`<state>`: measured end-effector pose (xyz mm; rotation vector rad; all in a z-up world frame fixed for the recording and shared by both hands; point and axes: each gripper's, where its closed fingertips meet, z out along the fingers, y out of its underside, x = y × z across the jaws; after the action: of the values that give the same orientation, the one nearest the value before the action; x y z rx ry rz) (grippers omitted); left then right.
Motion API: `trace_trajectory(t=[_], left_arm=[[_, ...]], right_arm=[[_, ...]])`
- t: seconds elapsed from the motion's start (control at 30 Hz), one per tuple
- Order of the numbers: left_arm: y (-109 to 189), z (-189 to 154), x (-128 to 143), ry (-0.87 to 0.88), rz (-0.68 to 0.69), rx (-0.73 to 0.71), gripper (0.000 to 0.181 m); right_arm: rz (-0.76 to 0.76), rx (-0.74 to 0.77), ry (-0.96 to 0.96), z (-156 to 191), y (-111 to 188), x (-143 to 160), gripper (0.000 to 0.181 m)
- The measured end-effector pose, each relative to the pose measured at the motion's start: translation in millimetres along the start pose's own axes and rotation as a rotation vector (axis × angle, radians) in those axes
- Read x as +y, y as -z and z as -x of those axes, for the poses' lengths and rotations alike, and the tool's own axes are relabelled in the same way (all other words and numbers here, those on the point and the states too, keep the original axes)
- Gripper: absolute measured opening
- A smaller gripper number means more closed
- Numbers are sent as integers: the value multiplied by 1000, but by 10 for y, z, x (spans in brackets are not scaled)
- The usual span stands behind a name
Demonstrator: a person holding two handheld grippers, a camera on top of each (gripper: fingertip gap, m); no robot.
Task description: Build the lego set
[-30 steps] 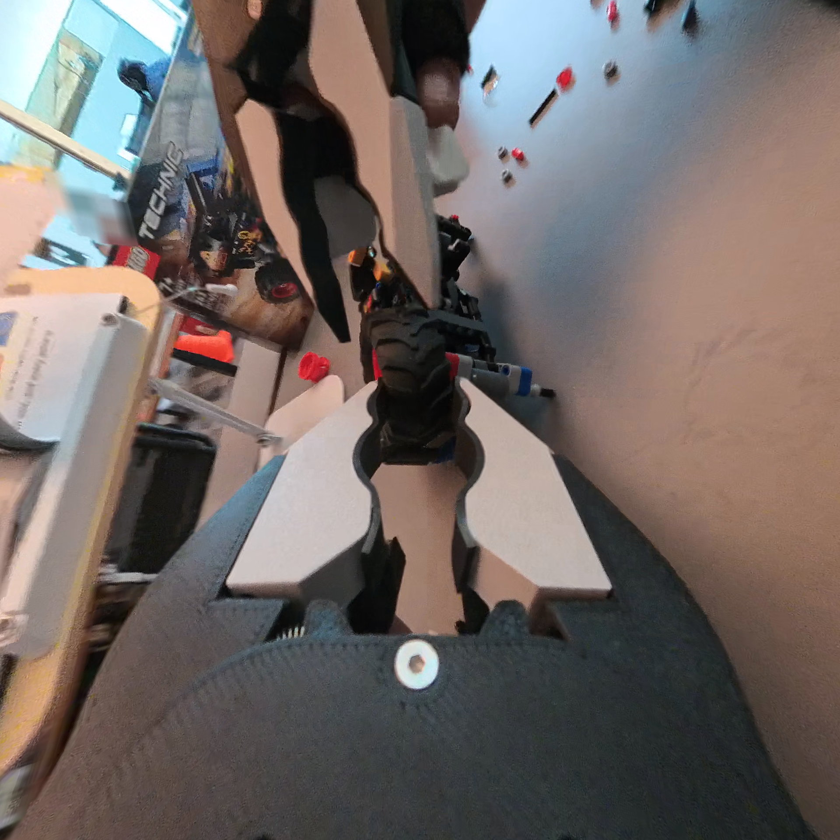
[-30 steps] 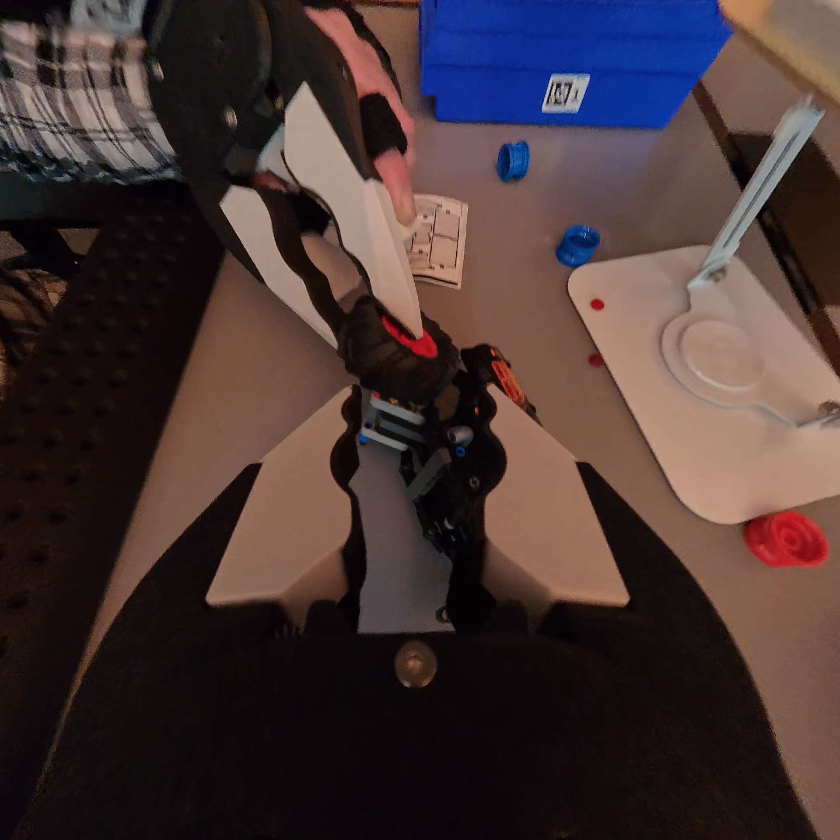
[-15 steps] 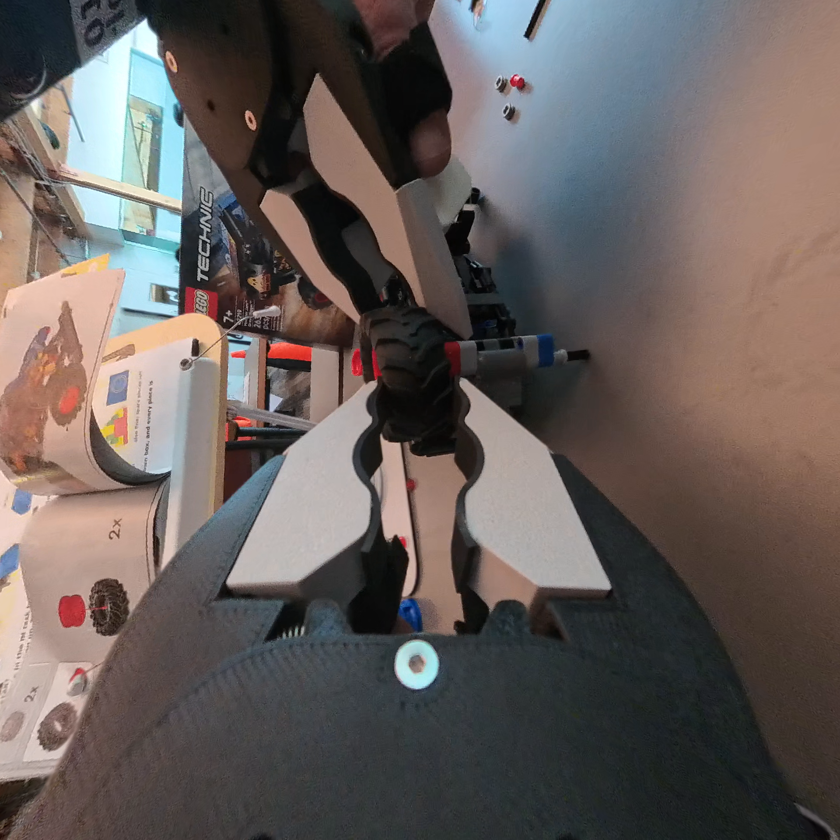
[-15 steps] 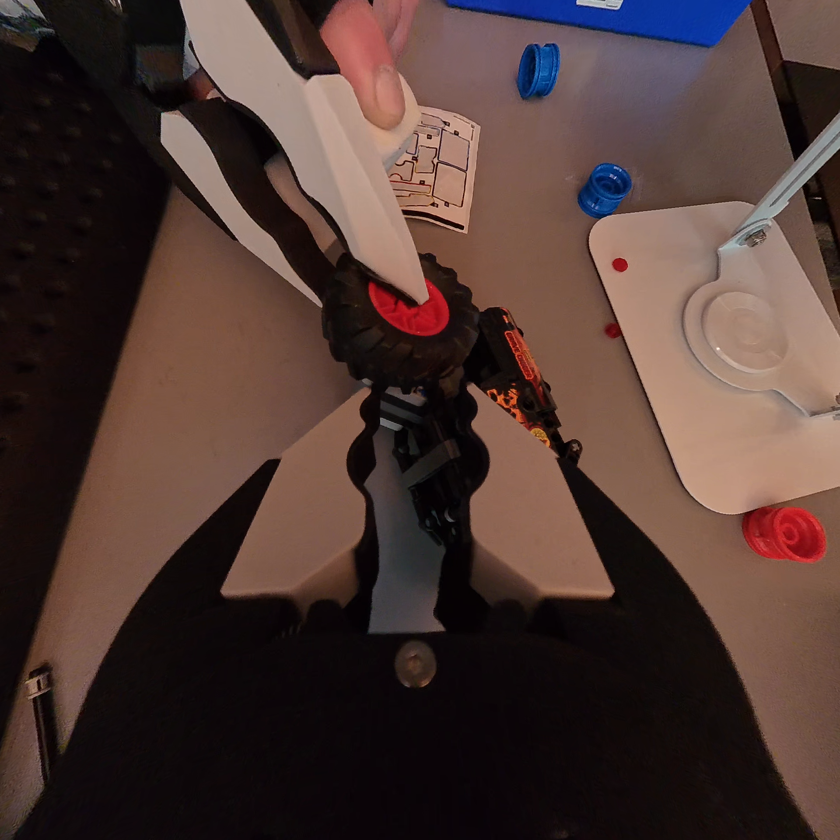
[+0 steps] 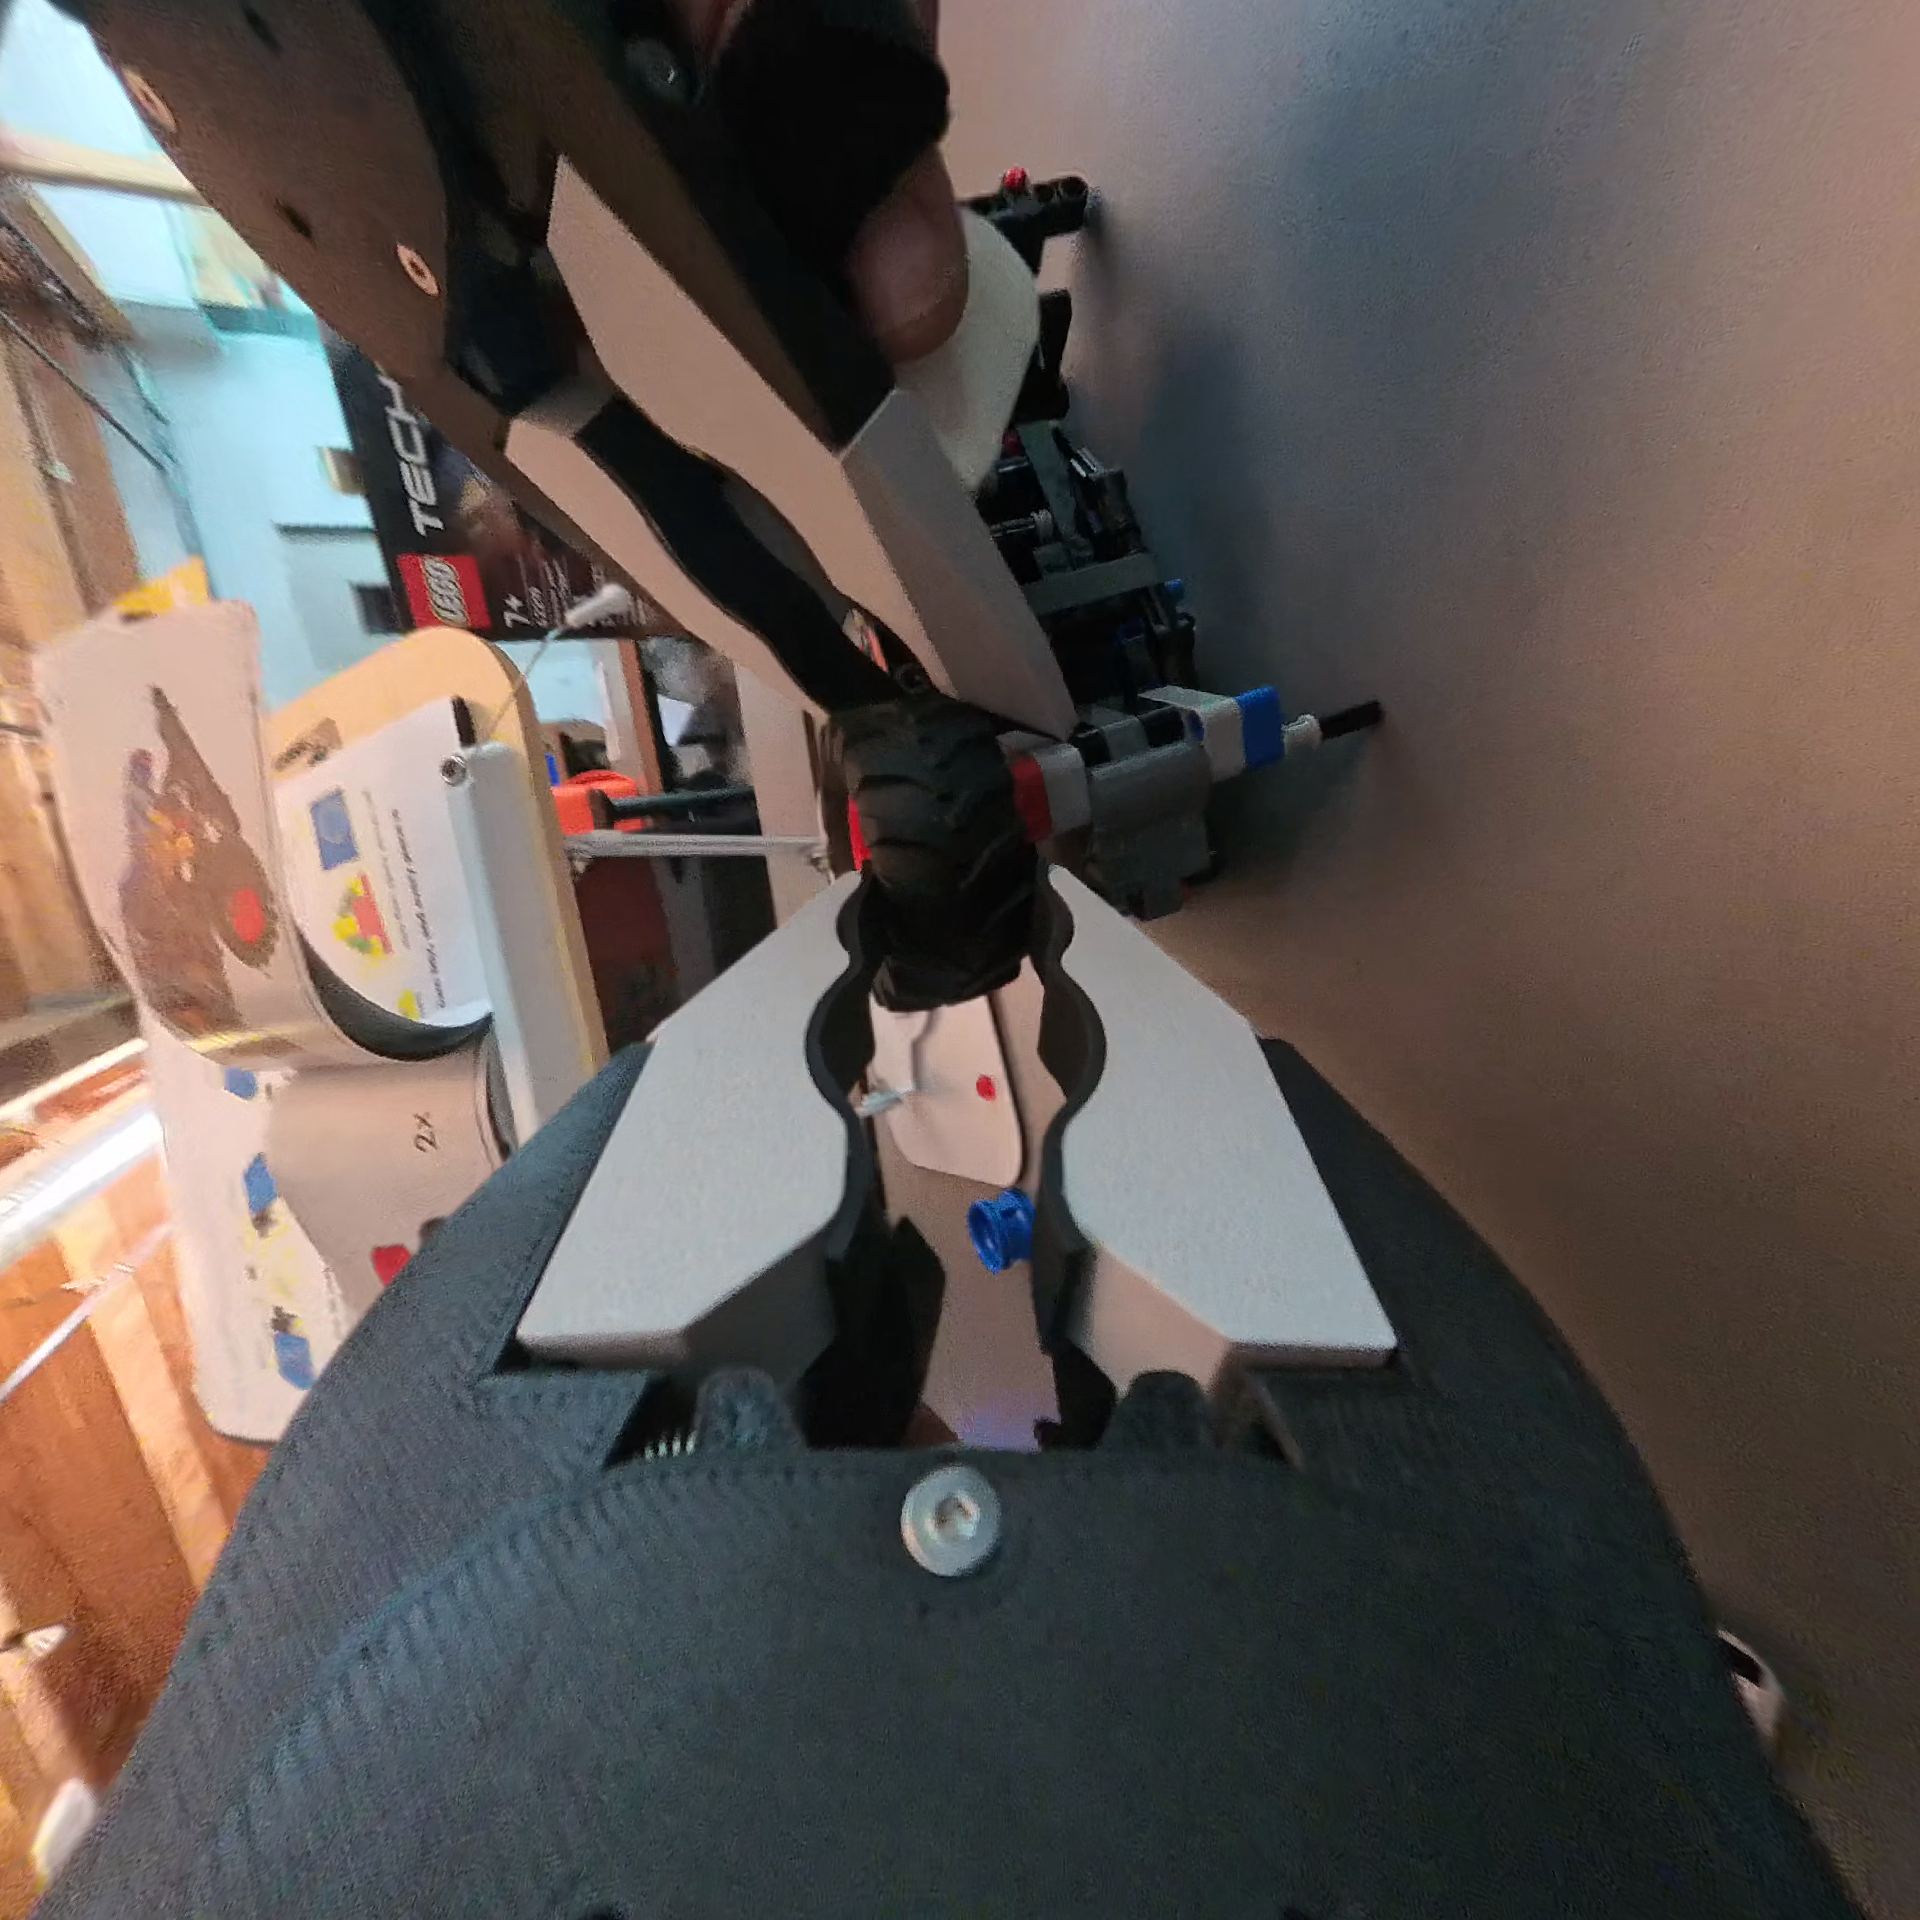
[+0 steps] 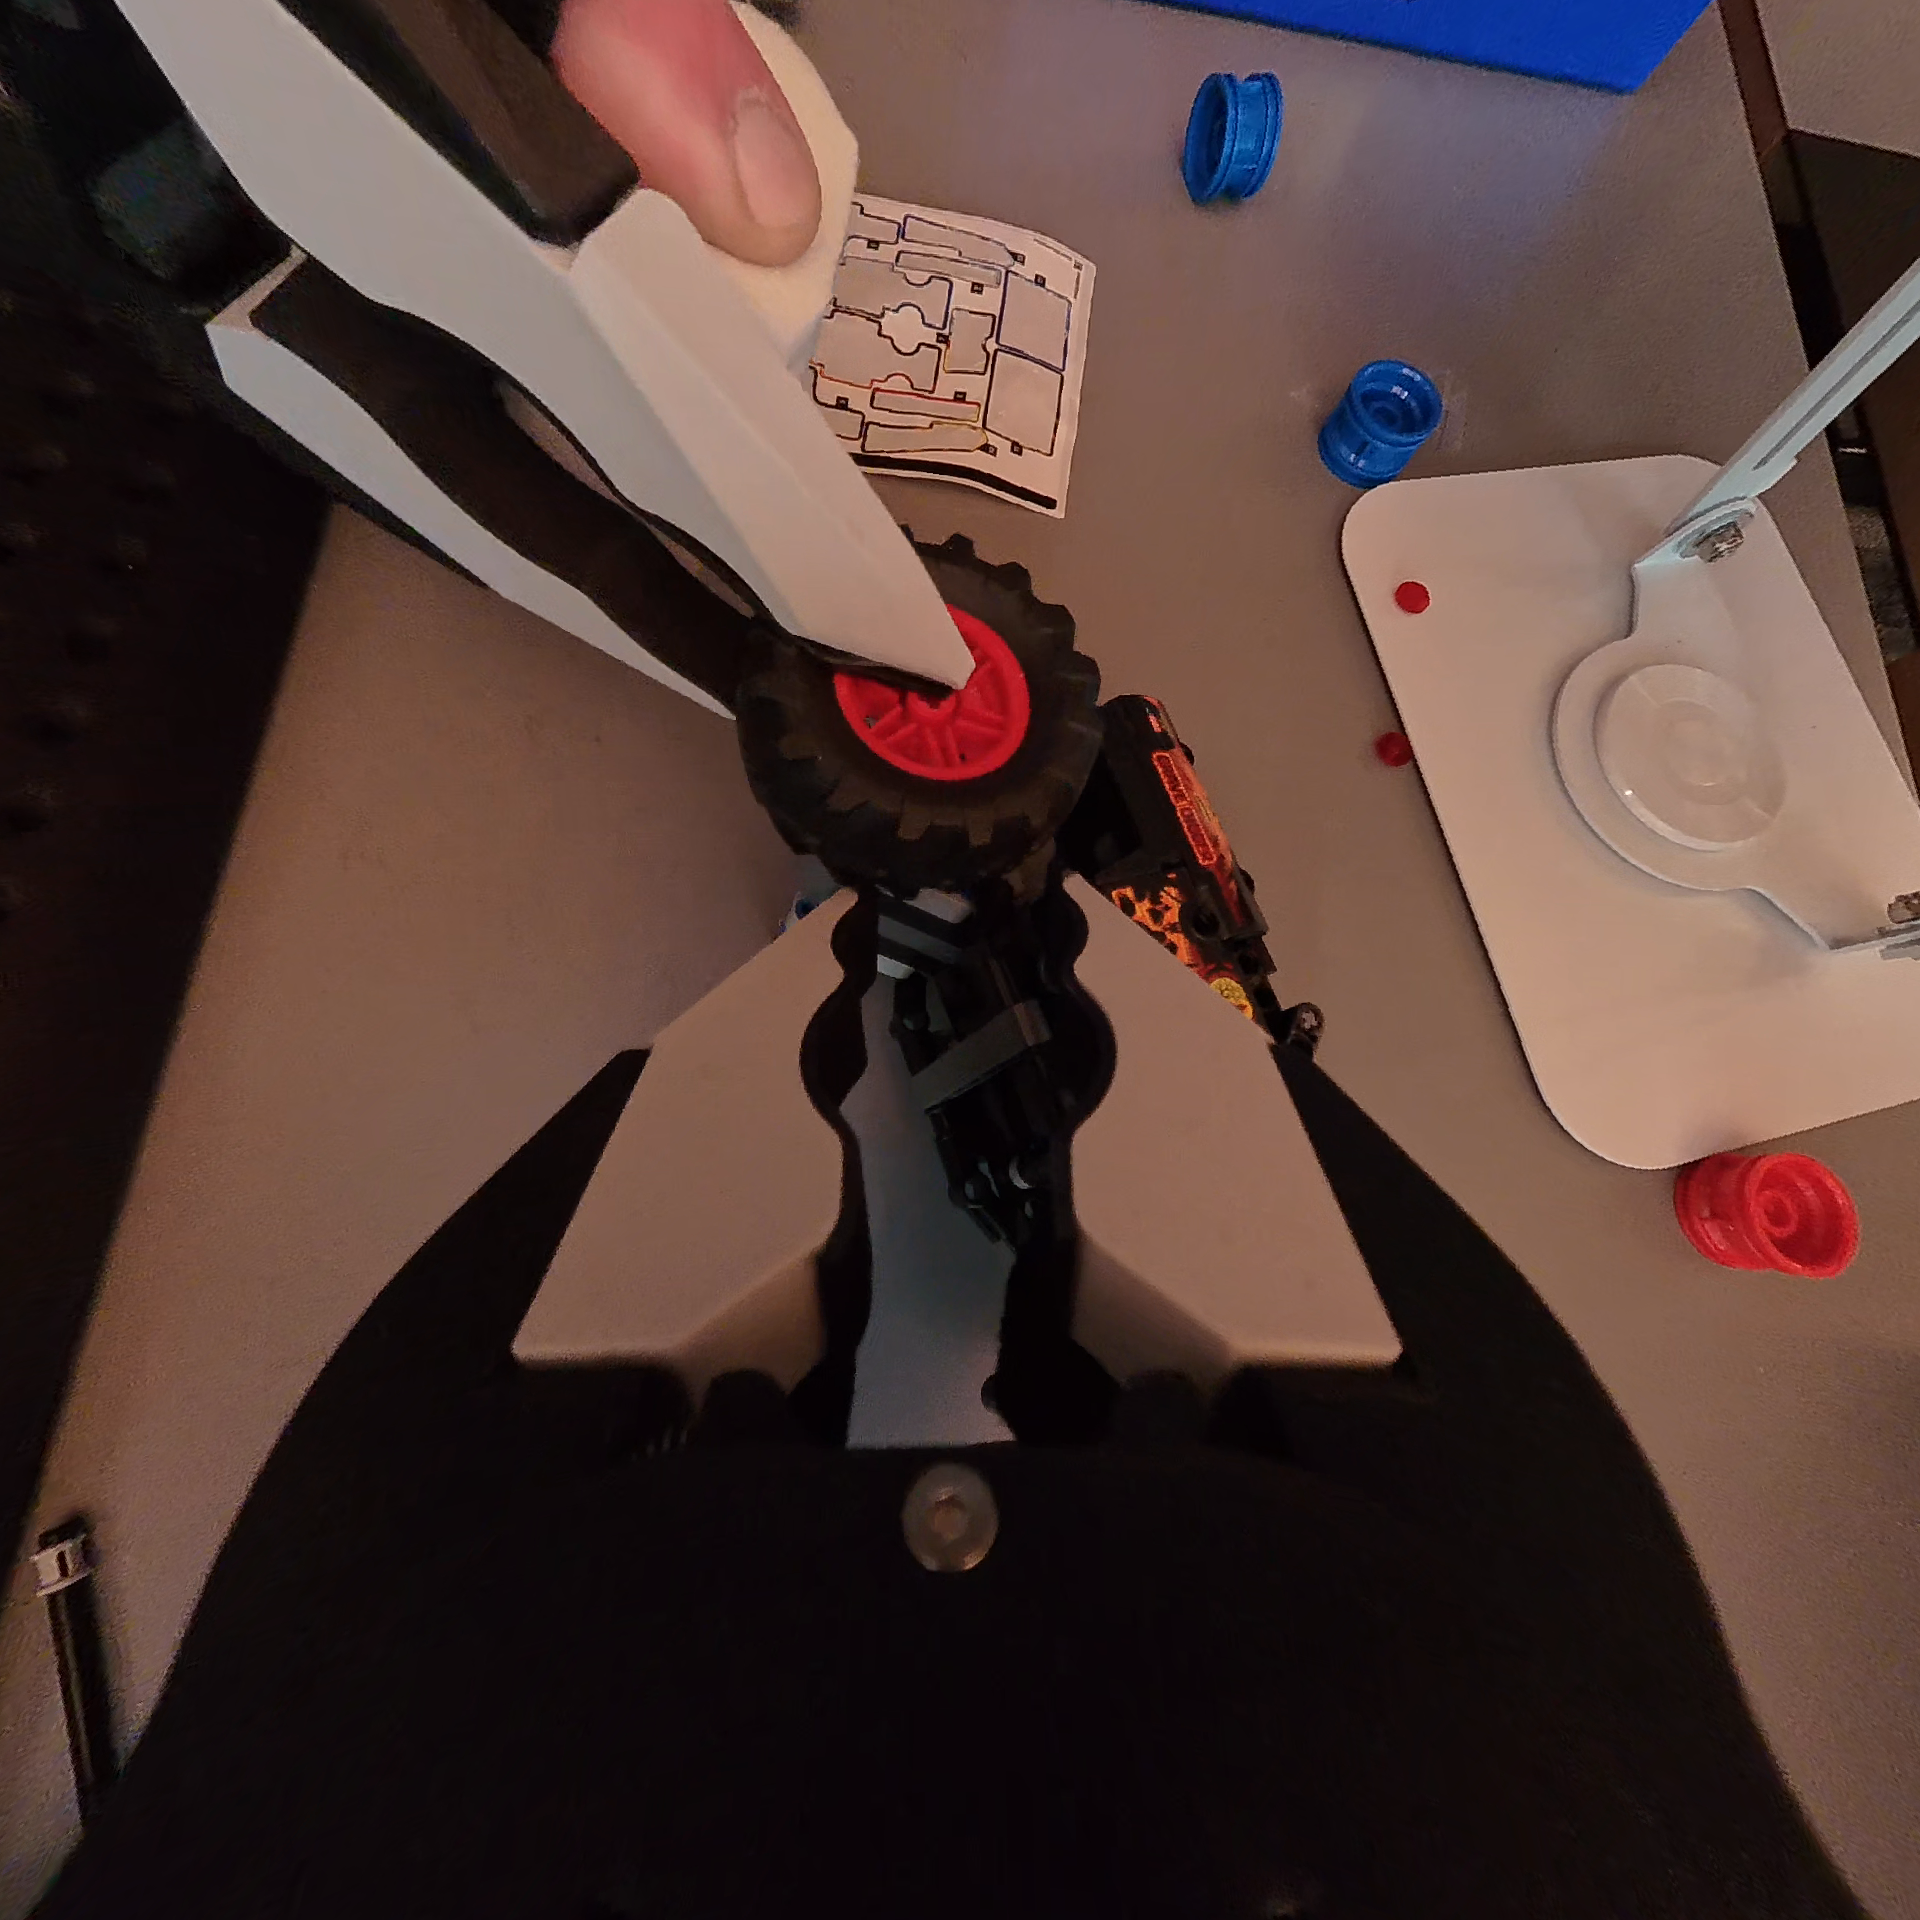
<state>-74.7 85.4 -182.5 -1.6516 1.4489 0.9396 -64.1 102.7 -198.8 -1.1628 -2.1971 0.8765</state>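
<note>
A black tyre on a red hub is clamped in my left gripper, which is shut on the tread. The left gripper enters the right wrist view from the upper left, and one white finger lies across the hub. My right gripper is shut on the dark lego chassis, which carries an orange flame-patterned side panel. In the left wrist view the tyre sits against the red end of the chassis's grey axle beam. The chassis rests close to the grey table.
A sticker sheet, two blue rims, a red rim and a white stand base lie around the model. A black axle lies at the lower left. An instruction booklet and the set's box stand behind.
The wheel and chassis have turned so the red hub faces the right wrist camera. Both cameras are closer to the model. Both grips are unchanged.
</note>
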Motion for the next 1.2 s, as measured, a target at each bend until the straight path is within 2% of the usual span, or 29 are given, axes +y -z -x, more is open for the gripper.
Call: trace_trajectory(t=[0.13, 0.33, 0.6, 0.8, 0.9, 1.2], left_arm=[[-7, -1, 13, 92, 61, 27, 27], [3, 0, 26, 127, 156, 7, 27], [-18, -5, 8, 63, 110, 41, 27], [40, -19, -81, 337, -34, 168, 27], [34, 1, -99, 541, -129, 196, 27], [61, -29, -99, 755, -233, 305, 27]], right_arm=[[-2, -1, -1, 11, 8, -7, 29], [-12, -5, 1, 3, 6, -5, 26], [0, -5, 15, 17, 24, 15, 27], [-11, -32, 18, 62, 32, -11, 30], [-11, -30, 20, 53, 22, -18, 30], [-34, -47, 9, 34, 26, 6, 30]])
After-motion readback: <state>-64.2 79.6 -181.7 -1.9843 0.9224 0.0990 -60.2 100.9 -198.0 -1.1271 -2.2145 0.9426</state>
